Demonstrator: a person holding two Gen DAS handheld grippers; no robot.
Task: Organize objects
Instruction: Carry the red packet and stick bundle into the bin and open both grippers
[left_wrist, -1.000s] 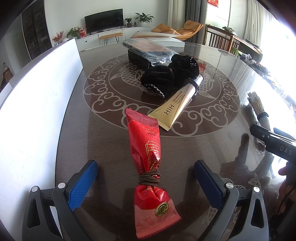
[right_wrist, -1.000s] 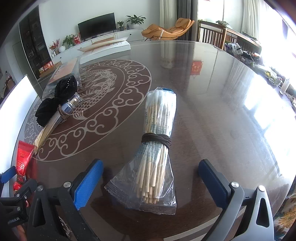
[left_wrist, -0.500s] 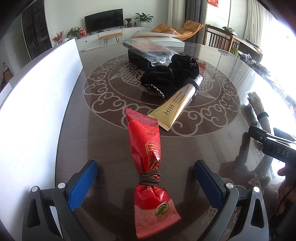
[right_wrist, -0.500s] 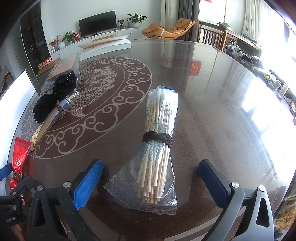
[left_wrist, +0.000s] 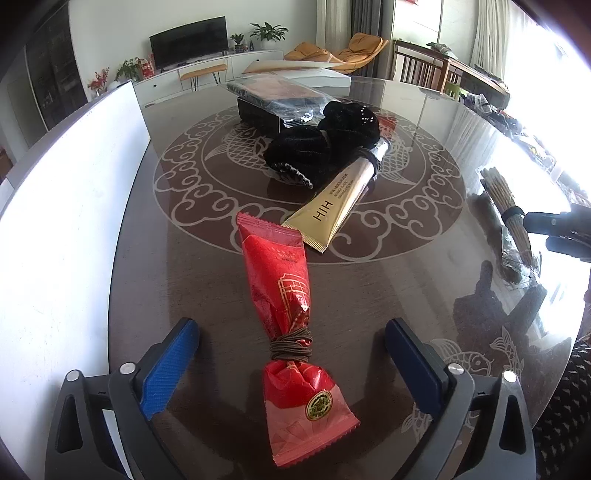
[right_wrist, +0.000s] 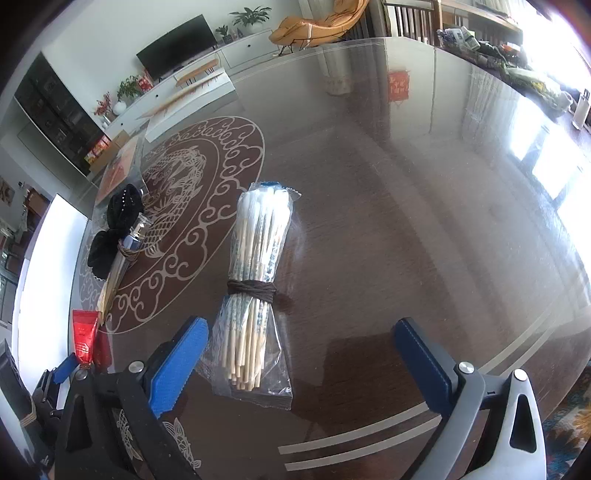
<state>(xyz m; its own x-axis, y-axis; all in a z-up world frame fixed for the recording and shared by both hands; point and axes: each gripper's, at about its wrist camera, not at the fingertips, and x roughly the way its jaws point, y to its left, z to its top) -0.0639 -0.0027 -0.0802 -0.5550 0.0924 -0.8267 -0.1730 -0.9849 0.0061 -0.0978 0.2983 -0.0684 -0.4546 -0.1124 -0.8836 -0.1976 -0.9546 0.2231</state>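
A red snack packet (left_wrist: 291, 325) tied with a brown band lies on the dark table between the open jaws of my left gripper (left_wrist: 291, 356). A gold tube (left_wrist: 341, 201) and a black hair tie (left_wrist: 321, 147) lie beyond it. A clear bag of cotton swabs (right_wrist: 255, 284) tied with a brown band lies just ahead of my open right gripper (right_wrist: 301, 354), nearer its left finger (right_wrist: 177, 363). The swab bag also shows in the left wrist view (left_wrist: 511, 221). Both grippers are empty.
A wrapped dark box (left_wrist: 273, 101) sits at the far side of the patterned table (left_wrist: 184, 280). A white board (left_wrist: 62, 206) stands along the table's left edge. The red packet (right_wrist: 85, 341) and gold tube (right_wrist: 118, 266) show left in the right wrist view.
My right gripper has lifted and tilted, shifting right relative to the swab bag. In the left wrist view it has moved up and back. The left gripper has not moved.
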